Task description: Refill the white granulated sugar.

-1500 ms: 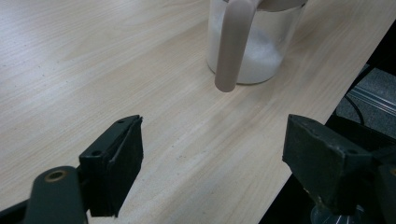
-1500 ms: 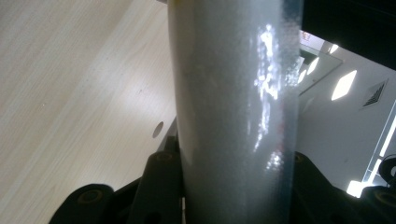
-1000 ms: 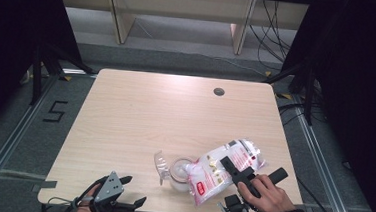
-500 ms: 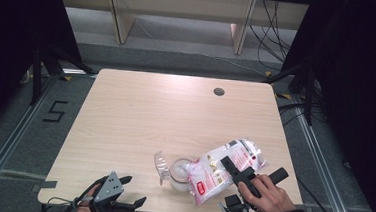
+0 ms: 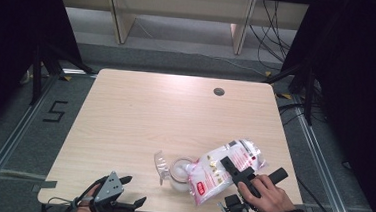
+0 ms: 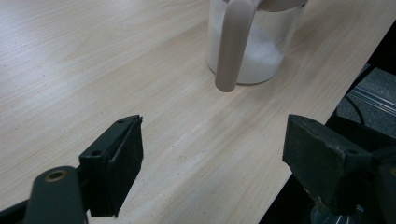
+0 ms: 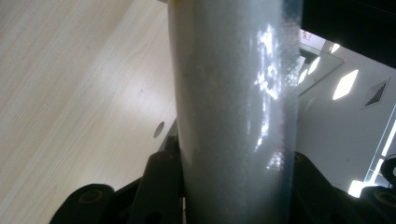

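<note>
A clear bag of white granules with red print lies tilted, its lower end over a clear jar near the table's front edge. My right gripper is shut on the bag's upper part, held by a hand at the lower right. In the right gripper view the bag stands pressed between both jaws of the gripper. The jar holds white powder and has a beige strap hanging down its side. My left gripper stands open at the front left, left of the jar; in its own view the gripper holds nothing.
The wooden table has a round cable hole at the back right. A clear flap sticks out at the jar's left. The floor left of the table carries a mark "5". Shelf legs and cables stand behind.
</note>
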Action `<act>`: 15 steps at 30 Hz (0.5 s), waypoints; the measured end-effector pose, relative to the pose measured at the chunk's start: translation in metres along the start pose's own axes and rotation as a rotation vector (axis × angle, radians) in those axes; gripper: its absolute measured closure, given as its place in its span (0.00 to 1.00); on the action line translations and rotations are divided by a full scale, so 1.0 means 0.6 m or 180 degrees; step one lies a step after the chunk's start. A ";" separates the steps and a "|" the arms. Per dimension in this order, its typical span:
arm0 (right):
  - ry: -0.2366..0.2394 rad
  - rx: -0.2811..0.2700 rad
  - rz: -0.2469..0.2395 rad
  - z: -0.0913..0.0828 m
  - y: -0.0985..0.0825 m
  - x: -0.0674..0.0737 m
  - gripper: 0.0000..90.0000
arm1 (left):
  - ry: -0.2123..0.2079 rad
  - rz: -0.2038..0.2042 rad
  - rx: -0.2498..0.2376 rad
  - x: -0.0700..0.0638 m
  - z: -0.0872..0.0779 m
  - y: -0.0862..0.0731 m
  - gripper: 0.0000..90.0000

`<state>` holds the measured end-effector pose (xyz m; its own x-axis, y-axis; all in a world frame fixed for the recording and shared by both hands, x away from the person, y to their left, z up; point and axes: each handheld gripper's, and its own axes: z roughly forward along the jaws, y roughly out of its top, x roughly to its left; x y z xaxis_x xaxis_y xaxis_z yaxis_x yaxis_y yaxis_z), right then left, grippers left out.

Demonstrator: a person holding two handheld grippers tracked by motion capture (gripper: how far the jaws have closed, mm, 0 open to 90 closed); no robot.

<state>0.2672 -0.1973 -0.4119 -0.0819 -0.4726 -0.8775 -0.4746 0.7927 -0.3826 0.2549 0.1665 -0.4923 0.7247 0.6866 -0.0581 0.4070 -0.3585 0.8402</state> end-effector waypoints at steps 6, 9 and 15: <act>0.0005 -0.0024 0.0010 0.001 0.000 -0.001 0.80 | -0.0001 0.0001 -0.0001 0.000 0.000 0.000 0.22; 0.0002 -0.0040 0.0044 0.000 -0.003 -0.003 0.80 | -0.0001 -0.0001 -0.0002 0.000 0.000 0.000 0.22; 0.0022 -0.0117 0.0382 -0.002 -0.007 0.000 0.80 | 0.0003 -0.0002 -0.0001 0.000 0.000 0.000 0.22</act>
<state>0.2682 -0.2008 -0.4101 -0.1459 -0.3778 -0.9143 -0.4928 0.8292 -0.2639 0.2549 0.1664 -0.4922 0.7239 0.6875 -0.0581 0.4073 -0.3578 0.8403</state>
